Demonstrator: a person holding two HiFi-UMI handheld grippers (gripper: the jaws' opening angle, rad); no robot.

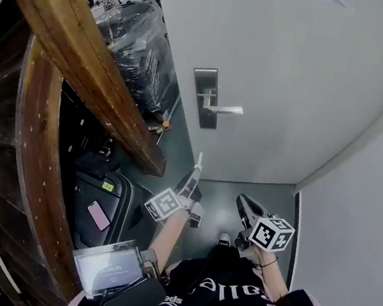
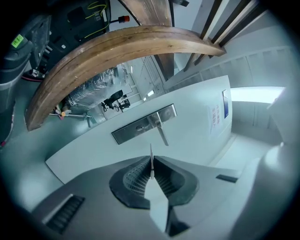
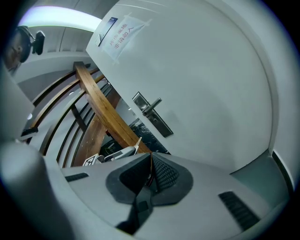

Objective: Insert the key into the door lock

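Cool, even indoor light leaves the white door (image 1: 291,71) bright, without hard shadows; beneath the wooden handrail (image 1: 86,53) we find deep shade. Both gripper views bend straight lines strongly and darken toward their corners. We note an overexposed glow at the upper left of the right gripper view. The key (image 2: 151,152) in the left gripper (image 2: 151,168) appears sharp; the nearest jaw surfaces look soft.

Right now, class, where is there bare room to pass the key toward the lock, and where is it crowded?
Free: the door face and grey floor between the left gripper and lock plate. Crowded: leftward, by the wooden banister and wrapped luggage.
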